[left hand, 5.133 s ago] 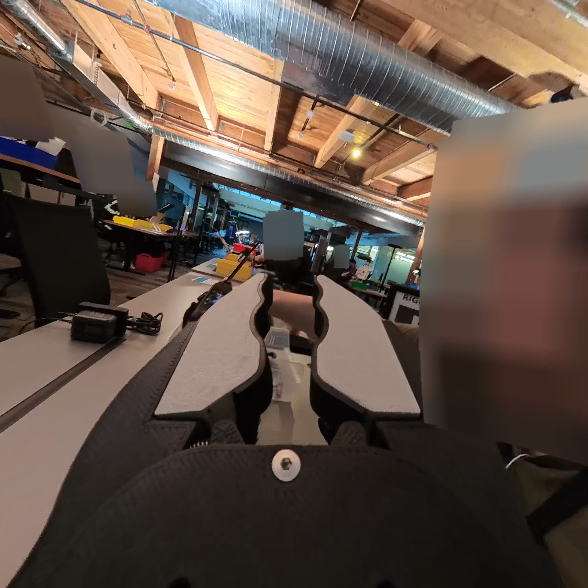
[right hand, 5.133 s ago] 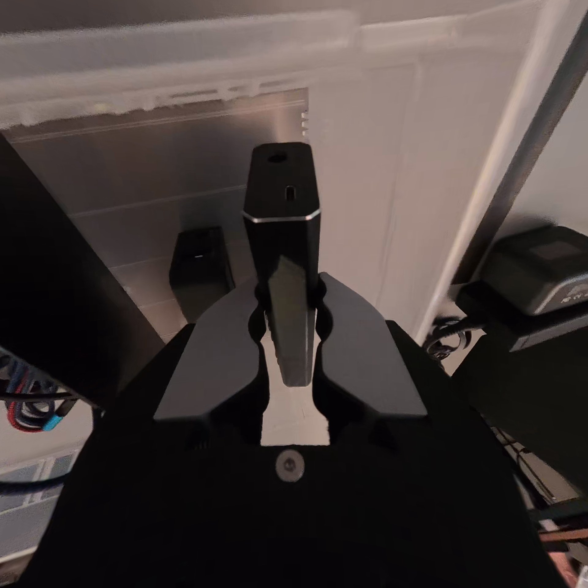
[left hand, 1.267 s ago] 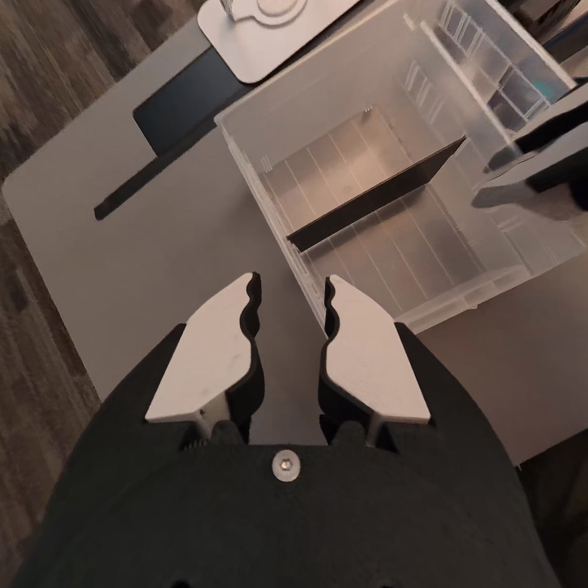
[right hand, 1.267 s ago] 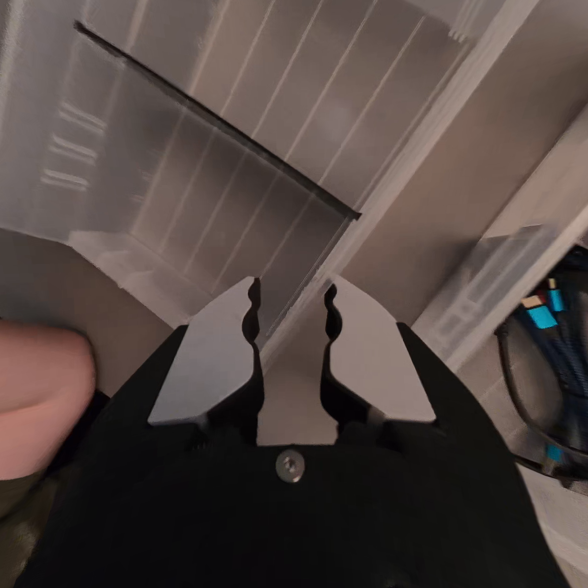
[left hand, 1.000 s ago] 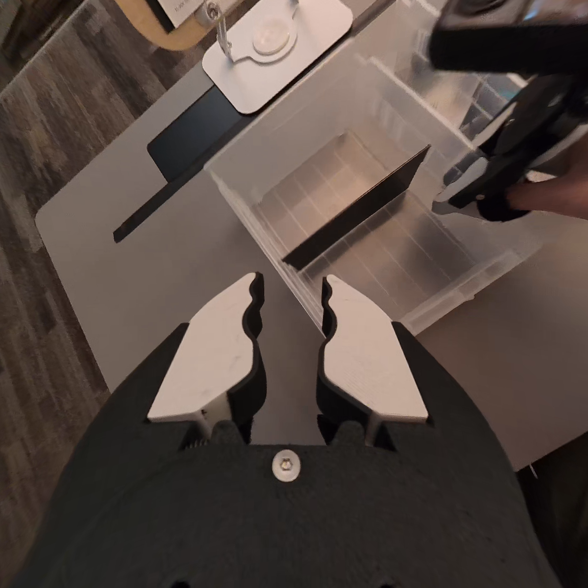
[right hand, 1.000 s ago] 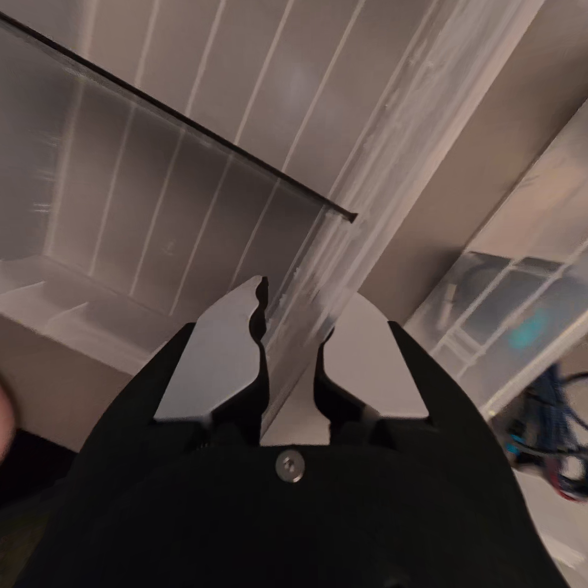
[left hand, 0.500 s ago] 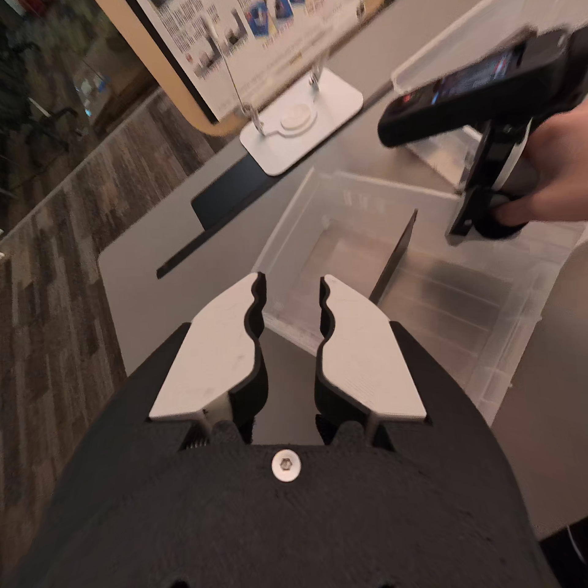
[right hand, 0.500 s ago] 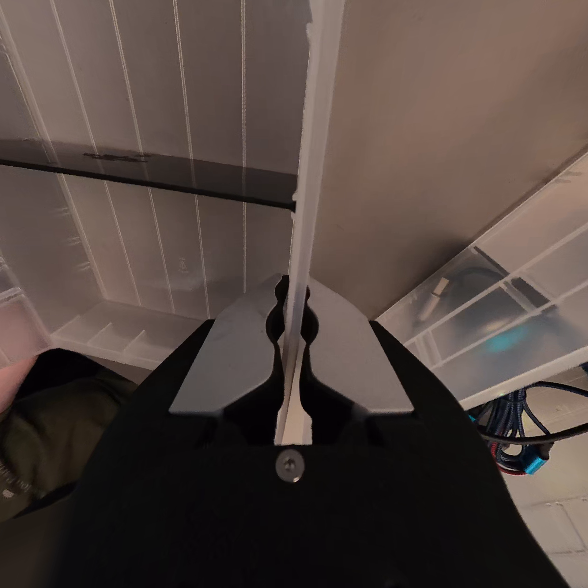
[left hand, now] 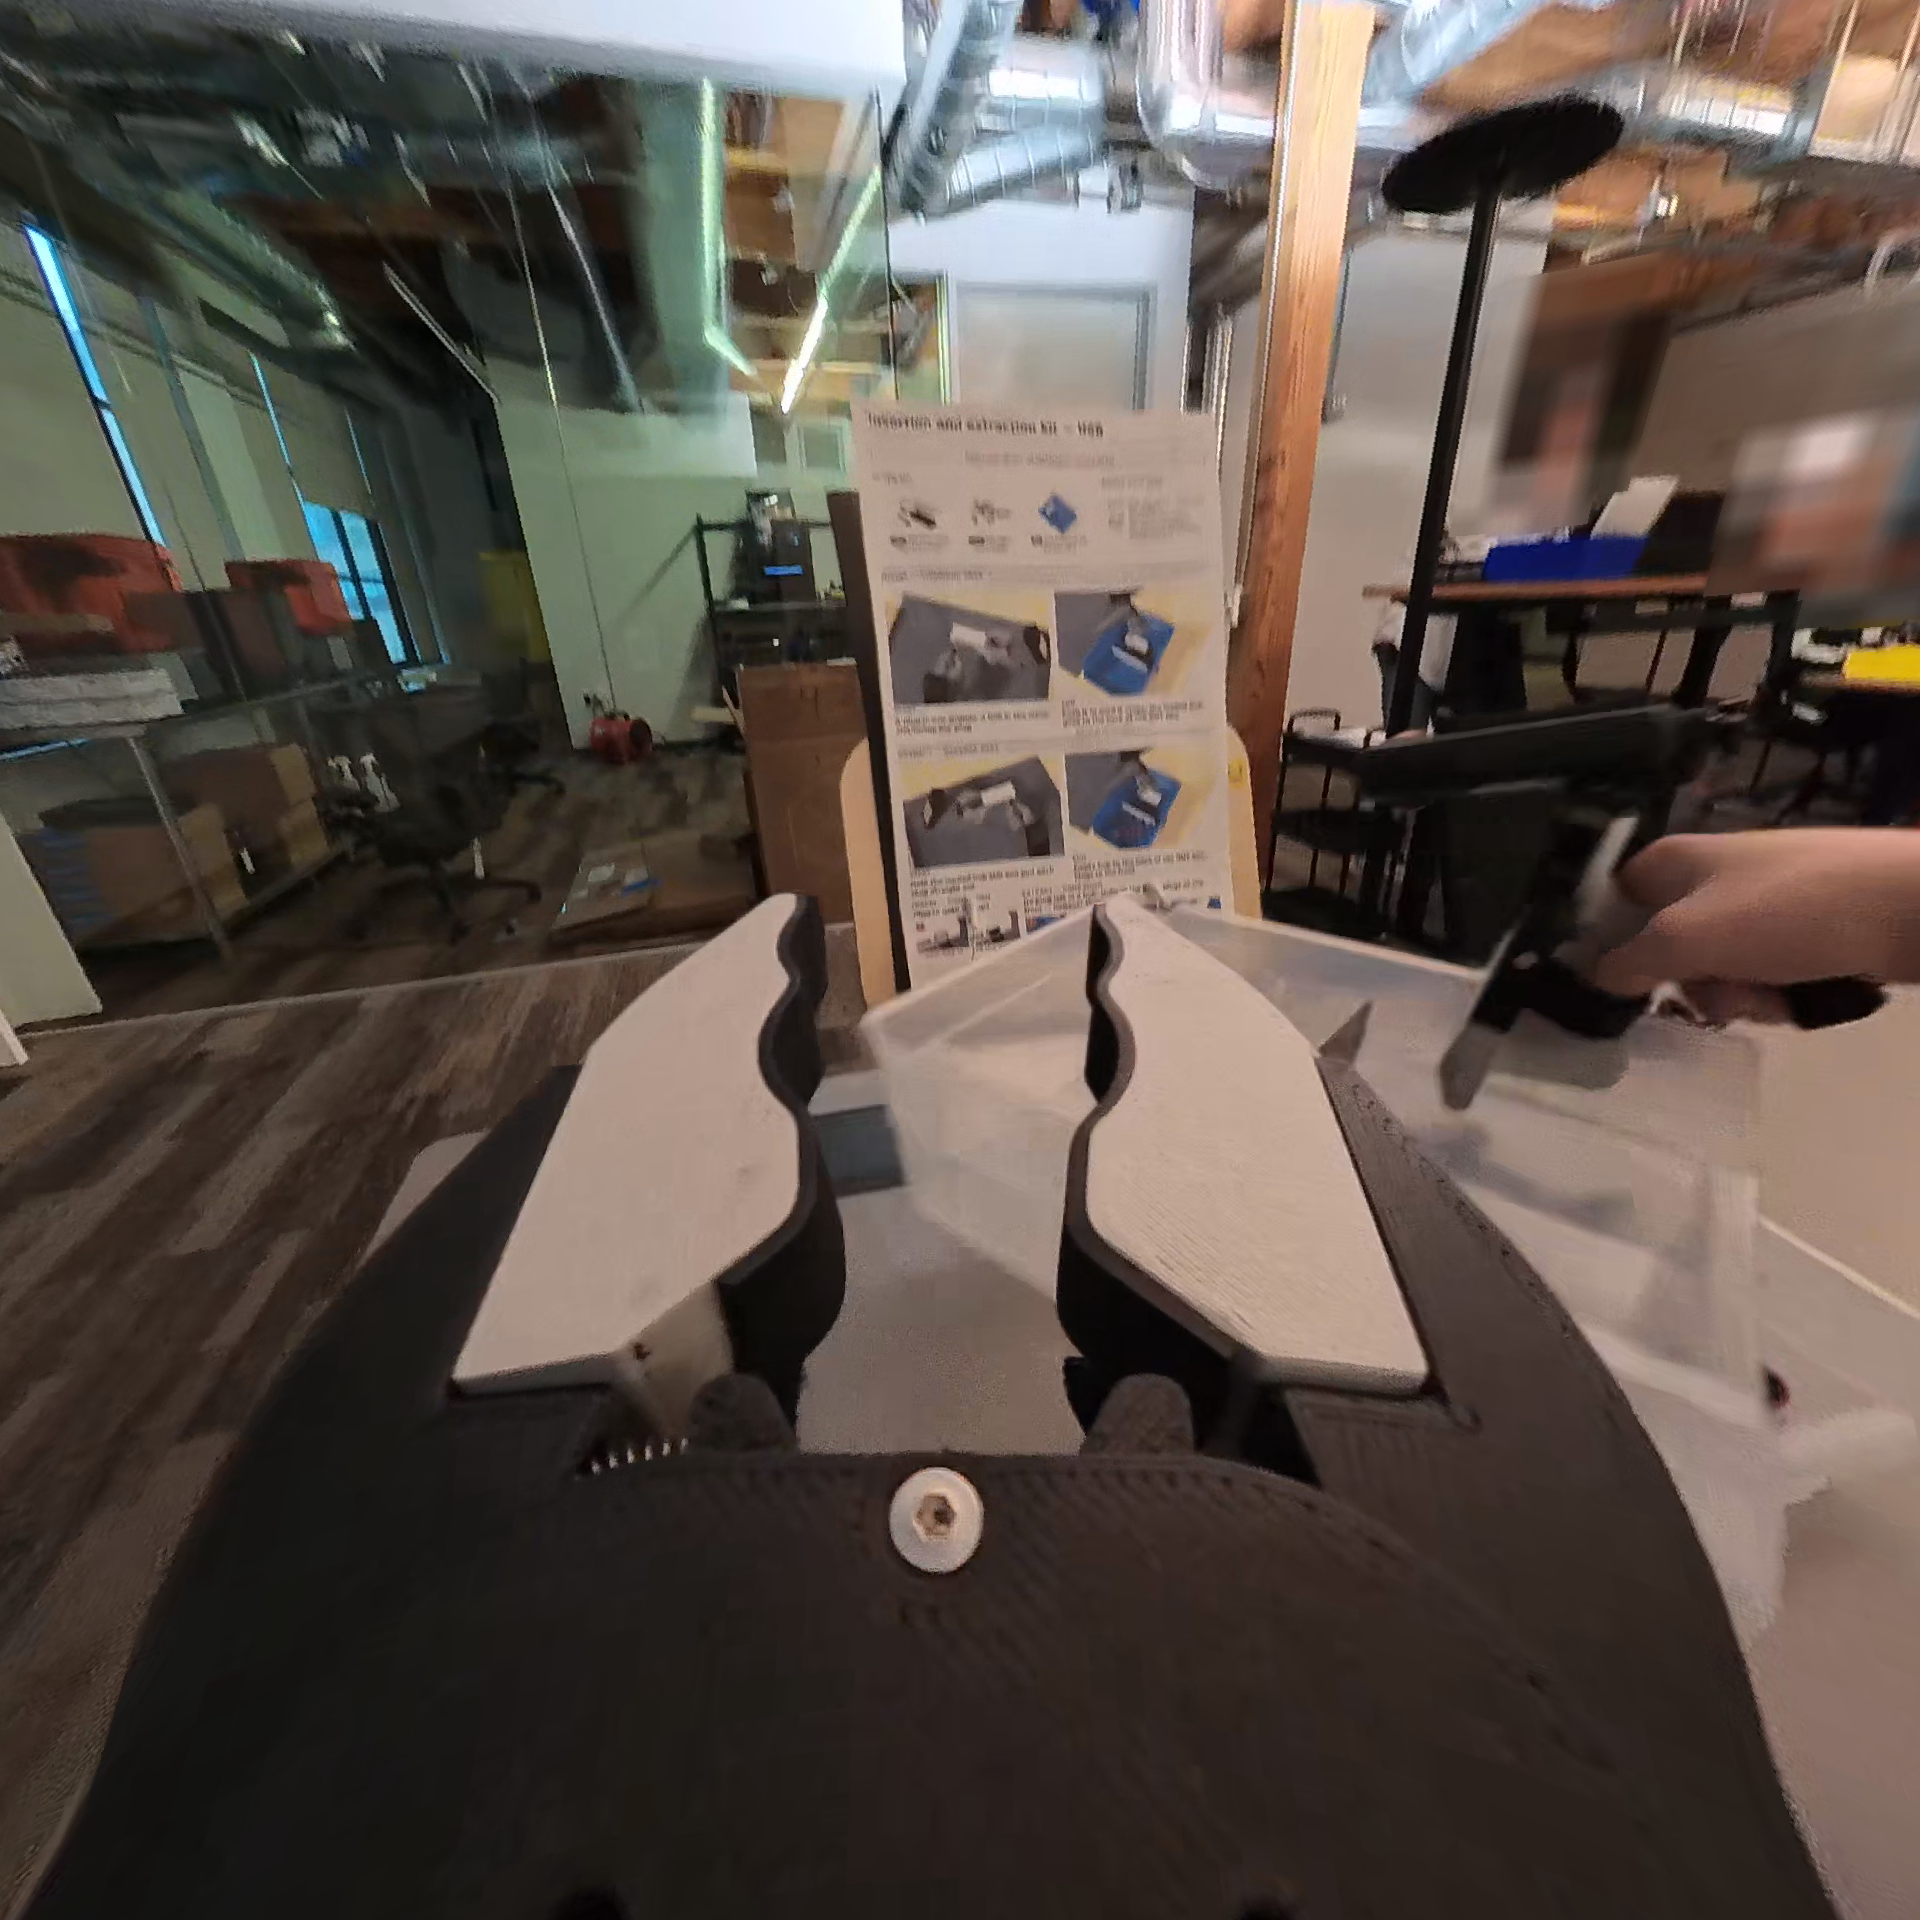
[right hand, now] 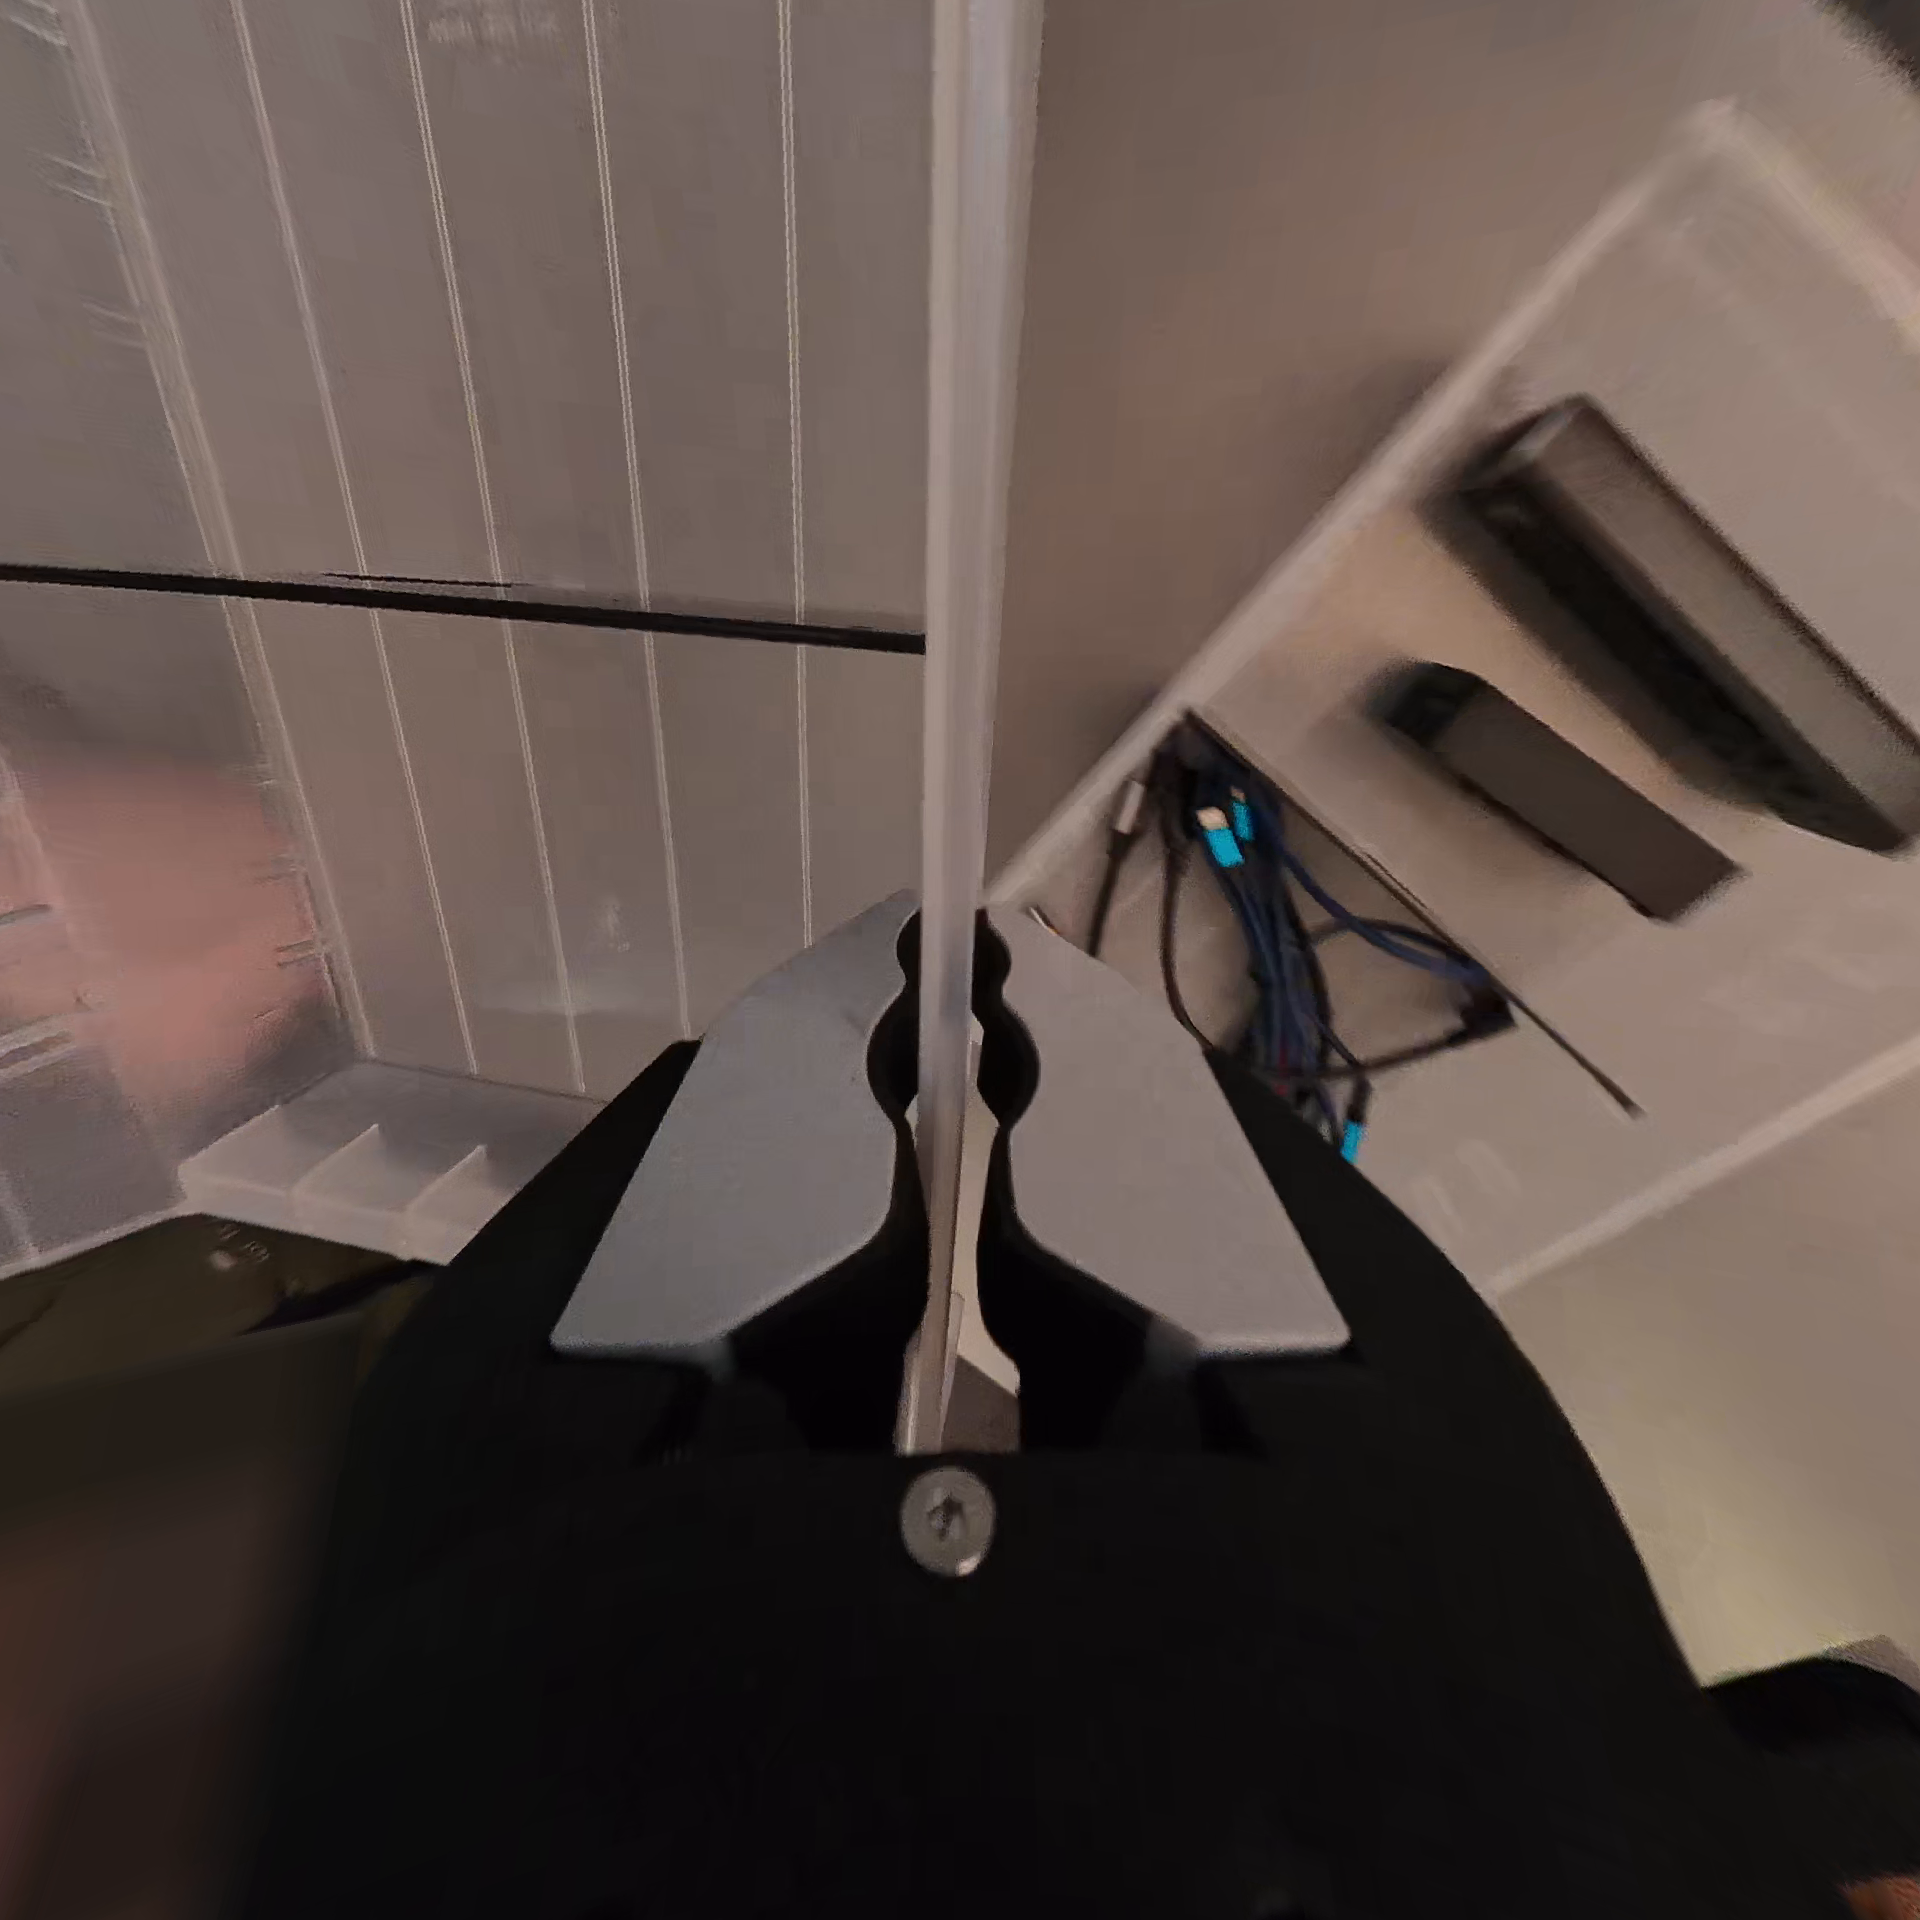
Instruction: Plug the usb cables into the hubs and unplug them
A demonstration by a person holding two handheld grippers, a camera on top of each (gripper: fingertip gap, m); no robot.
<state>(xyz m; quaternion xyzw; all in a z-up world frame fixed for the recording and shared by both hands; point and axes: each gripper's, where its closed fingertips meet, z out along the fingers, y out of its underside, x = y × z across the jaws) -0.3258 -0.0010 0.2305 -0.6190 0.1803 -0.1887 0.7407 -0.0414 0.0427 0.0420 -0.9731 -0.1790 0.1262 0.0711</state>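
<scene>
My right gripper (right hand: 948, 925) is shut on the rim of an empty clear plastic bin (right hand: 977, 416) with a black divider (right hand: 468, 605) and holds it off the table. Beyond it, a second clear bin (right hand: 1455, 447) holds two dark USB hubs (right hand: 1548, 790) and a bundle of blue and black USB cables (right hand: 1278, 935). My left gripper (left hand: 945, 935) is open and empty, pointing level across the room. The clear bin (left hand: 987, 1049) shows just past its tips, with the right gripper (left hand: 1496, 1018) and a hand (left hand: 1756, 914) at its far right rim.
The grey table (left hand: 935, 1340) lies below the left gripper. A printed instruction sheet on a stand (left hand: 1039, 675) is behind the bin. A wooden post (left hand: 1288, 436), shelves and desks stand farther off. A dark object (right hand: 1829, 1704) sits at the lower right. Spacing between my two grippers at the tips: around 35 cm.
My right gripper closed on the bin's rim and has lifted and turned the bin, bringing the second bin with hubs and cables into view. My left gripper tilted up from the table to level.
</scene>
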